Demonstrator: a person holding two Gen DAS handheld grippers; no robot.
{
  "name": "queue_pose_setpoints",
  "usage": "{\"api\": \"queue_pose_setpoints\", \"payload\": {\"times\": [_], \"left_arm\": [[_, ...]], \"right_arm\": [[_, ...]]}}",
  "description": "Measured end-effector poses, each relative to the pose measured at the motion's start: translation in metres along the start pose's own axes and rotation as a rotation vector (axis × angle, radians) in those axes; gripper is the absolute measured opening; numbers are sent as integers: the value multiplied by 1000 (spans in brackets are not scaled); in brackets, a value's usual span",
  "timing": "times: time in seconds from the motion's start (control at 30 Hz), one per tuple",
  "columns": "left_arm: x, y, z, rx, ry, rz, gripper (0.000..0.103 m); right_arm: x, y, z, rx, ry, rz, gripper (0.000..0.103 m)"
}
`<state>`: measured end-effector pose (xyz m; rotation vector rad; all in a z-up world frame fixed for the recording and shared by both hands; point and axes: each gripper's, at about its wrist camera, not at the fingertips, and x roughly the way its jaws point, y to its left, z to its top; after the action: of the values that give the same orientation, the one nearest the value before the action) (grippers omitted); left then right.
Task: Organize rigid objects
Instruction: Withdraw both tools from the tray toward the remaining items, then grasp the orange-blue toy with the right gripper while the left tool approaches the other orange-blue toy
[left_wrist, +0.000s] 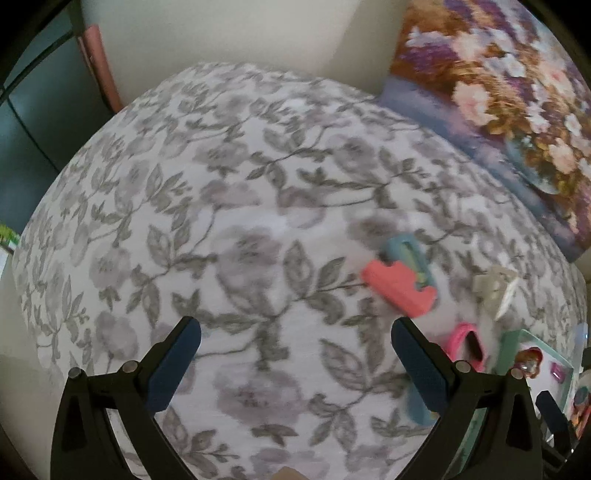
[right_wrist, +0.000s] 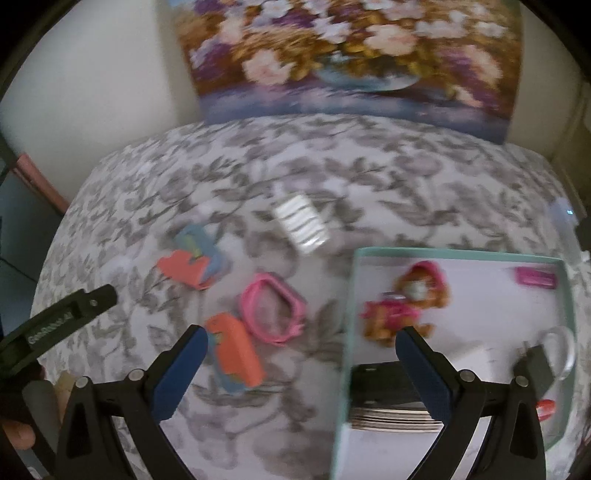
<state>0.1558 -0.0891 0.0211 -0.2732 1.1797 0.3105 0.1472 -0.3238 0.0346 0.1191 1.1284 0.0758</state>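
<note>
My left gripper (left_wrist: 295, 369) is open and empty above the flowered cloth (left_wrist: 221, 221). A coral block on a blue piece (left_wrist: 400, 282) lies ahead to its right. My right gripper (right_wrist: 301, 373) is open and empty. Between its fingers lie a second coral-and-blue block (right_wrist: 236, 350) and a pink ring-shaped piece (right_wrist: 271, 308). The first coral block (right_wrist: 186, 267) lies farther left. A clear ribbed piece (right_wrist: 303, 223) lies beyond. A mint-rimmed box (right_wrist: 461, 253) at the right holds a small doll (right_wrist: 402, 306), a pink bar (right_wrist: 535, 277) and a dark stack (right_wrist: 391, 402).
A flower painting (right_wrist: 351, 55) leans against the wall behind the table. The left gripper's arm (right_wrist: 59, 314) shows at the left of the right wrist view. The box (left_wrist: 535, 354) and pink ring (left_wrist: 471, 345) show at the left wrist view's right edge.
</note>
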Motion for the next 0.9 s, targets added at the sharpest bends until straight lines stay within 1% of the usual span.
{"api": "queue_pose_setpoints", "payload": {"times": [0.2, 0.27, 0.33, 0.43, 0.67, 0.73, 0.83, 0.9], "left_arm": [[11, 13, 1, -16, 38, 2, 103], [12, 15, 0, -19, 43, -4, 103], [14, 16, 1, -23, 49, -7, 103], [17, 18, 1, -29, 59, -12, 103], [26, 15, -2, -17, 82, -10, 103], [29, 15, -3, -15, 96, -11, 103], [34, 14, -4, -14, 108, -10, 103], [35, 15, -4, -15, 111, -10, 103]], "right_arm": [[16, 25, -7, -48, 23, 23, 102], [23, 31, -10, -61, 38, 31, 99], [28, 36, -13, -76, 50, 30, 92], [37, 42, -17, -98, 75, 31, 85], [56, 54, -27, -135, 114, 17, 81], [61, 57, -29, -145, 122, 16, 75], [69, 61, -32, -157, 131, 5, 70], [72, 62, -34, -167, 120, -11, 68]]}}
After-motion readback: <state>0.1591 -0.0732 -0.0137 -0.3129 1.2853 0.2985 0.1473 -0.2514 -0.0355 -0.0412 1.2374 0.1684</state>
